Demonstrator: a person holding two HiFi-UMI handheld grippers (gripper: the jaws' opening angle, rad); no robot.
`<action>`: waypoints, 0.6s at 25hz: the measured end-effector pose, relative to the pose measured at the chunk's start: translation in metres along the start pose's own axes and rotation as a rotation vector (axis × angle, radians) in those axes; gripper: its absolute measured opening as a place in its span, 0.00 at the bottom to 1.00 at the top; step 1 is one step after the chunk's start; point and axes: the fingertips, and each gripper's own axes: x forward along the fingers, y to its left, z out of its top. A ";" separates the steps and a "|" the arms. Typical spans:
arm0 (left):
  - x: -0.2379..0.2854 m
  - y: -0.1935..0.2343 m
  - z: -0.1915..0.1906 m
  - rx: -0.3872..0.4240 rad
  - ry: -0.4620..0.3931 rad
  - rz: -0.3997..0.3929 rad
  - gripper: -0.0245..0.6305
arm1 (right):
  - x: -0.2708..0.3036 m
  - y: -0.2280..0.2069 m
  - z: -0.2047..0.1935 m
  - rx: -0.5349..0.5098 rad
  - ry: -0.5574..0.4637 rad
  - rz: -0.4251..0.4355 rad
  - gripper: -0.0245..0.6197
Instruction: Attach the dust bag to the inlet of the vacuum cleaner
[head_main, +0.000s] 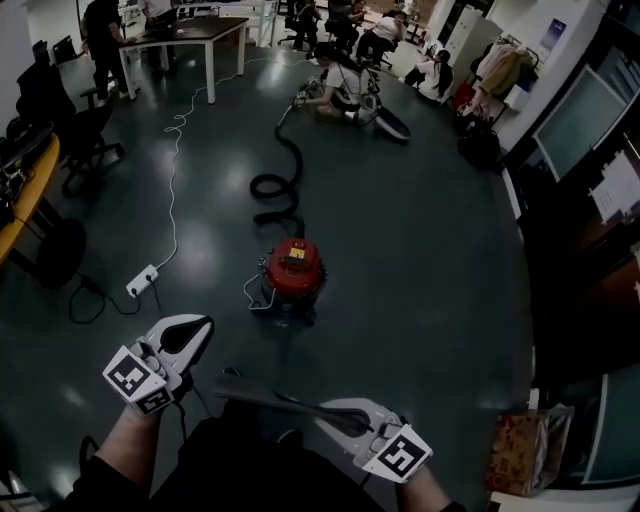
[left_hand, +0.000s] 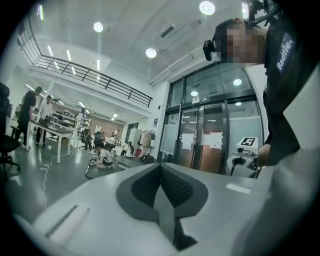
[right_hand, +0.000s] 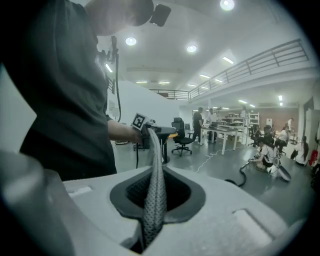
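The red vacuum cleaner (head_main: 293, 268) stands on the dark floor ahead of me, its black hose (head_main: 277, 185) snaking away behind it. My right gripper (head_main: 325, 410) is low in the head view, shut on a flat dark grey dust bag (head_main: 262, 393) that reaches leftward from its jaws. In the right gripper view the dust bag (right_hand: 153, 200) shows edge-on, a textured strip rising from the right gripper (right_hand: 154, 172). To the left and apart from the bag, my left gripper (head_main: 197, 328) is shut. The left gripper (left_hand: 161, 170) shows nothing between its pads. Both grippers are well short of the vacuum.
A white power strip (head_main: 142, 281) with its cable lies left of the vacuum. People (head_main: 340, 98) sit on the floor at the hose's far end. Office chairs (head_main: 85, 140) and a table (head_main: 190, 32) stand at back left. A paper bag (head_main: 525, 450) sits at lower right.
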 end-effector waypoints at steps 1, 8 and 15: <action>0.008 0.017 -0.002 0.000 -0.001 -0.005 0.04 | 0.008 -0.007 -0.001 0.007 0.014 -0.010 0.08; 0.064 0.117 -0.026 -0.007 0.064 -0.022 0.04 | 0.053 -0.063 -0.002 0.042 0.088 -0.106 0.08; 0.112 0.152 -0.037 0.006 0.102 -0.046 0.04 | 0.073 -0.109 -0.006 0.085 0.095 -0.148 0.08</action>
